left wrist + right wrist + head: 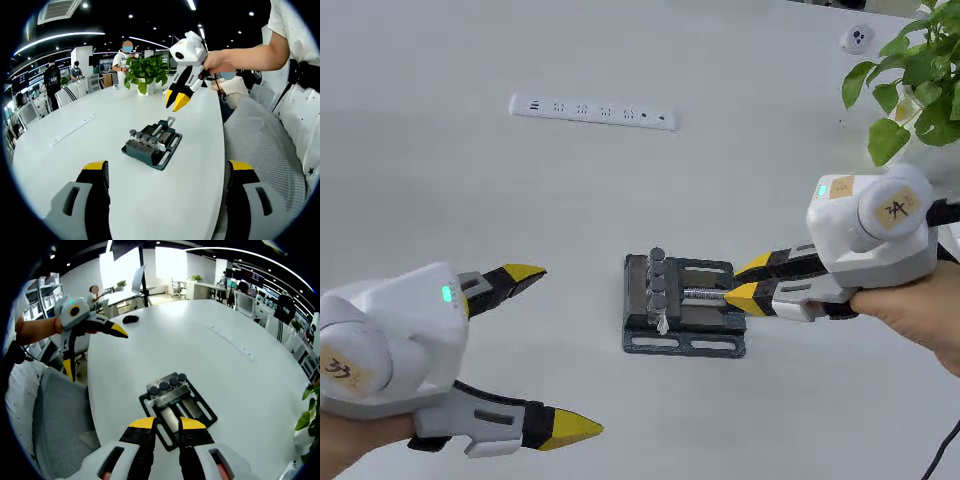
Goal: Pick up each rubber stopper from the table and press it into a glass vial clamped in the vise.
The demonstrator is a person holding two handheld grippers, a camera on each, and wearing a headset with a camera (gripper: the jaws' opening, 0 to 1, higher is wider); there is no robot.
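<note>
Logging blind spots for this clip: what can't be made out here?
Head view: the vials in the vise are too small to tell whether stoppers sit fully.
Right gripper view: the right gripper covers the vise's near end with its jaws.
Head view: the plant is cut off by the right edge.

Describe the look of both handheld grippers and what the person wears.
Both the left gripper and right gripper have white housings, a green light, tan handwritten stickers and grey-black jaws tipped yellow. A black cable runs nearby. The person wears a white short-sleeved top.
</note>
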